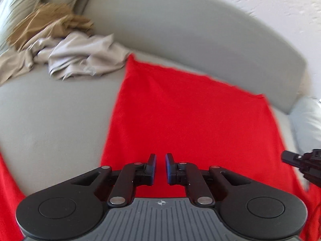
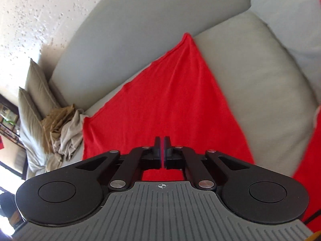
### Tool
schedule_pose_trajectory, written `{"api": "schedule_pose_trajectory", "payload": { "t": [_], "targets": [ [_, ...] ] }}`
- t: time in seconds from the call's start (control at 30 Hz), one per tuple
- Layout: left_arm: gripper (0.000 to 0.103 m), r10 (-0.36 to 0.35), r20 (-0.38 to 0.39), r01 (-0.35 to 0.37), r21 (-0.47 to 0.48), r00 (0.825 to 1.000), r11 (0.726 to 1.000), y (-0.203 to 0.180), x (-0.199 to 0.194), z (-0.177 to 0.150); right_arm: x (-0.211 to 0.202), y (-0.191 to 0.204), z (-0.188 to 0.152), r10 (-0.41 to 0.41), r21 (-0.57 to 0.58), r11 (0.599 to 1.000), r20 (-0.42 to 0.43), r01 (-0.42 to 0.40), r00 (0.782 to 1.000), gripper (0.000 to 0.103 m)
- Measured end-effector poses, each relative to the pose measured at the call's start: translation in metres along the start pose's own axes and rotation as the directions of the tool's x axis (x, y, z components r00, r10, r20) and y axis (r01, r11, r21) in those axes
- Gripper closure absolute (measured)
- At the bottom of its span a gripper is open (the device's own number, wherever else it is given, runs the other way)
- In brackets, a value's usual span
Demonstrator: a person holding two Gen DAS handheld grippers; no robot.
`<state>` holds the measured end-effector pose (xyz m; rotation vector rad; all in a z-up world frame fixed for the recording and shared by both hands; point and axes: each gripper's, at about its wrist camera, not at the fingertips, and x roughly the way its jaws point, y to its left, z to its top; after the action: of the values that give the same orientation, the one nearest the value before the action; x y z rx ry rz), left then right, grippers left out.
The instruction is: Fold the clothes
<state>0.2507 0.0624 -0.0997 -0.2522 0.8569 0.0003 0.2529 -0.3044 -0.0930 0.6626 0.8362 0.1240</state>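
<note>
A red garment (image 1: 186, 110) lies spread flat on the grey sofa seat (image 1: 50, 120), with one corner reaching the backrest. My left gripper (image 1: 160, 159) hovers over its near part. The jaws stand a narrow gap apart and I see no cloth between them. In the right wrist view the same red garment (image 2: 164, 100) runs away from my right gripper (image 2: 162, 140), which is shut with nothing visibly caught in it. My right gripper (image 1: 286, 158) also pokes in at the right edge of the left wrist view, over the garment's right side.
A crumpled pile of beige and brown clothes (image 1: 66, 46) lies at the seat's back left, near olive cushions (image 2: 34, 92). The grey backrest (image 1: 180, 26) curves behind, a pale blue cushion (image 1: 307, 120) sits at the right, and more red fabric (image 2: 309, 160) shows at the frame edges.
</note>
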Motion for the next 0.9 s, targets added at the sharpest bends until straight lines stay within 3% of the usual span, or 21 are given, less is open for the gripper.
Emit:
{"api": "schedule_pose_trajectory", "payload": {
  "t": [0.07, 0.17, 0.27, 0.33, 0.4, 0.43, 0.53, 0.63, 0.67, 0.7, 0.8, 0.87, 0.9],
  "targets": [
    [0.091, 0.054, -0.022, -0.055, -0.051, 0.998, 0.997, 0.011, 0.004, 0.001, 0.018, -0.008, -0.005, -0.069, -0.020, 0.997, -0.008, 0.069, 0.998, 0.103],
    [0.091, 0.202, -0.009, -0.202, 0.004, 0.979, 0.979, 0.013, -0.012, 0.004, -0.001, -0.038, 0.001, -0.199, 0.057, 0.980, 0.148, 0.192, 0.969, 0.103],
    [0.092, 0.226, -0.014, -0.225, 0.051, 0.974, 0.973, 0.012, -0.028, 0.000, -0.022, -0.048, 0.007, -0.358, 0.074, 0.934, 0.202, 0.350, 0.912, 0.103],
    [0.092, 0.199, -0.030, -0.197, 0.063, 0.979, 0.978, 0.006, -0.041, -0.004, -0.038, -0.048, 0.009, -0.400, 0.102, 0.917, 0.219, 0.386, 0.890, 0.099],
    [0.091, 0.142, -0.042, -0.138, 0.091, 0.989, 0.986, -0.003, -0.059, -0.011, -0.058, -0.047, 0.006, -0.242, 0.127, 0.967, 0.184, 0.221, 0.953, 0.095],
    [0.091, 0.107, -0.044, -0.102, 0.115, 0.993, 0.988, -0.009, -0.068, -0.017, -0.064, -0.043, 0.001, -0.181, 0.121, 0.979, 0.149, 0.164, 0.972, 0.095],
    [0.089, 0.009, -0.063, 0.004, 0.195, 0.998, 0.981, -0.029, -0.091, -0.037, -0.075, -0.019, -0.028, -0.046, 0.015, 0.999, 0.045, 0.046, 0.998, 0.095],
    [0.071, -0.010, -0.169, 0.051, 0.239, 0.986, 0.970, -0.041, -0.087, -0.060, -0.075, -0.006, -0.058, 0.018, -0.027, 0.999, -0.076, -0.020, 0.997, 0.095],
    [0.071, 0.011, -0.184, 0.034, 0.242, 0.983, 0.970, -0.040, -0.085, -0.068, -0.074, -0.008, -0.066, -0.033, -0.028, 0.999, -0.086, 0.030, 0.996, 0.095],
    [0.071, 0.023, -0.156, 0.019, 0.261, 0.987, 0.965, -0.041, -0.090, -0.073, -0.074, -0.010, -0.073, -0.081, -0.028, 0.997, -0.090, 0.079, 0.993, 0.103],
    [0.072, 0.082, -0.145, -0.039, 0.278, 0.986, 0.960, -0.035, -0.116, -0.079, -0.100, -0.022, -0.077, -0.189, 0.031, 0.982, 0.010, 0.189, 0.982, 0.103],
    [0.074, 0.122, -0.141, -0.077, 0.287, 0.982, 0.955, -0.031, -0.133, -0.082, -0.132, -0.015, -0.080, -0.247, 0.007, 0.969, 0.071, 0.247, 0.966, 0.096],
    [0.075, 0.109, -0.131, -0.071, 0.268, 0.985, 0.961, -0.027, -0.146, -0.083, -0.149, -0.009, -0.081, -0.265, -0.025, 0.963, 0.106, 0.269, 0.958, 0.094]
  ]
}}
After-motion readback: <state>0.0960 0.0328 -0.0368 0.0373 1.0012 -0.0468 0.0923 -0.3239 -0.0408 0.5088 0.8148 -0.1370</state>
